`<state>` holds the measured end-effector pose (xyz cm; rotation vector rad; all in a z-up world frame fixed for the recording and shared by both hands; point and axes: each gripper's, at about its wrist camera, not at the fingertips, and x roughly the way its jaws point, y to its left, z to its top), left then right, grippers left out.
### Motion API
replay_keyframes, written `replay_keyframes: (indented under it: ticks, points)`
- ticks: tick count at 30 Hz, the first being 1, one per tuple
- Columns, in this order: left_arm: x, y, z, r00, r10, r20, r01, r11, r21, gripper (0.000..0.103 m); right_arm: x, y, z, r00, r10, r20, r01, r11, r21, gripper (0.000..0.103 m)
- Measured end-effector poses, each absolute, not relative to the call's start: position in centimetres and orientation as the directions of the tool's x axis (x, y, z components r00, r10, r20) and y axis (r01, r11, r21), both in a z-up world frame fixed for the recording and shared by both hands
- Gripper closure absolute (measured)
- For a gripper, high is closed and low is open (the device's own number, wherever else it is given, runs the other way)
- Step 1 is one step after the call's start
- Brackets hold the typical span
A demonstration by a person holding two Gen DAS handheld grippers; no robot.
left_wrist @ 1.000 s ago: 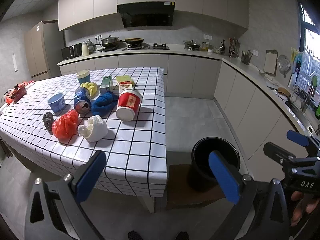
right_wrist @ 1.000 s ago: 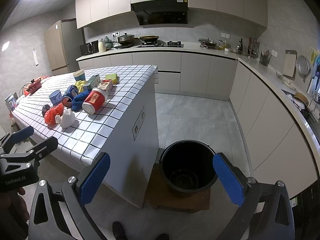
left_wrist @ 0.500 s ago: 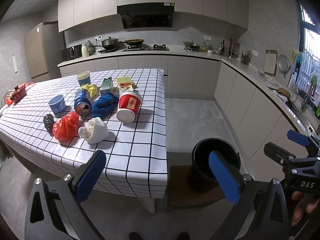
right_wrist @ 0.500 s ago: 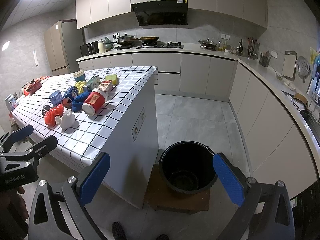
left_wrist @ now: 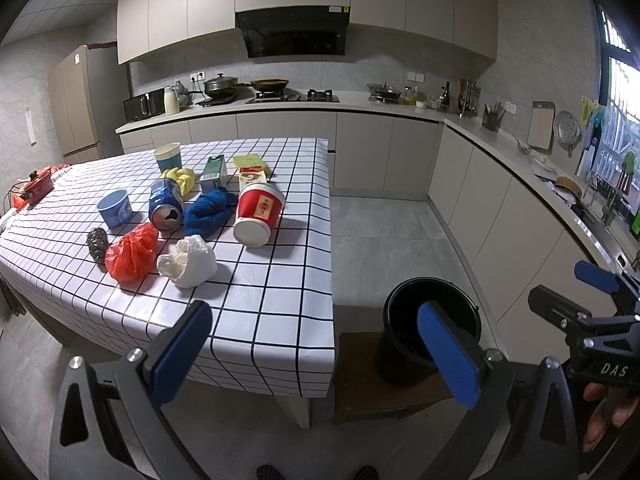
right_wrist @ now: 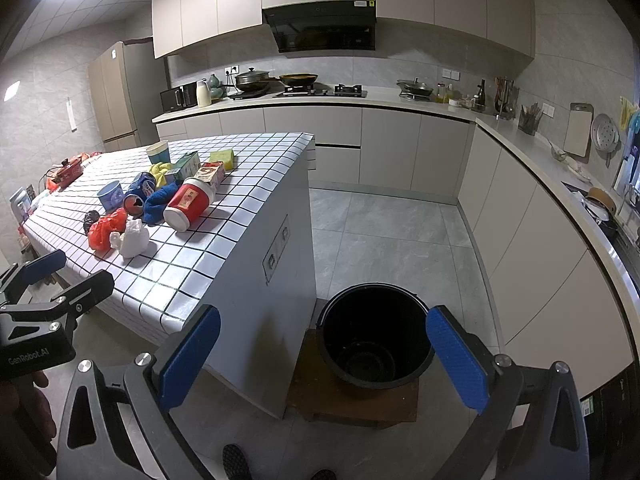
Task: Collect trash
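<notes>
Trash lies in a cluster on the checked table (left_wrist: pixel 276 304): a white crumpled bag (left_wrist: pixel 188 262), a red plastic bag (left_wrist: pixel 132 252), a tipped red paper cup (left_wrist: pixel 258 212), a blue cloth (left_wrist: pixel 210 212), a crushed blue can (left_wrist: pixel 166 206) and a small blue cup (left_wrist: pixel 115 208). A black bucket (right_wrist: pixel 374 338) stands on a low wooden stool (right_wrist: pixel 352 400) right of the table. My left gripper (left_wrist: pixel 316 356) is open and empty, short of the table's near edge. My right gripper (right_wrist: pixel 322 358) is open and empty above the bucket.
Farther back on the table are a yellow cloth (left_wrist: pixel 182 180), a green carton (left_wrist: pixel 214 172), a yellow sponge (left_wrist: pixel 250 162) and a teal cup (left_wrist: pixel 168 156). Kitchen counters (right_wrist: pixel 540 168) line the back and right. Grey tiled floor (right_wrist: pixel 384 232) lies between table and counters.
The left wrist view has crept slightly closer to the table. The right view is nearly unchanged. Both grippers stay open and empty.
</notes>
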<state>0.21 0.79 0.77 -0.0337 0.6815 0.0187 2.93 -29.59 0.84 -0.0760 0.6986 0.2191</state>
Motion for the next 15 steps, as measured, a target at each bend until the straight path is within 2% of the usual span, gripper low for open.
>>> replay_keyframes:
  ticks: [15]
  points:
    - [0.3, 0.81, 0.71, 0.775, 0.008, -0.632, -0.032, 0.999, -0.026, 0.0, 2.92, -29.51, 0.75, 0.745, 0.172, -0.645, -0.225, 0.974, 0.001, 0.0]
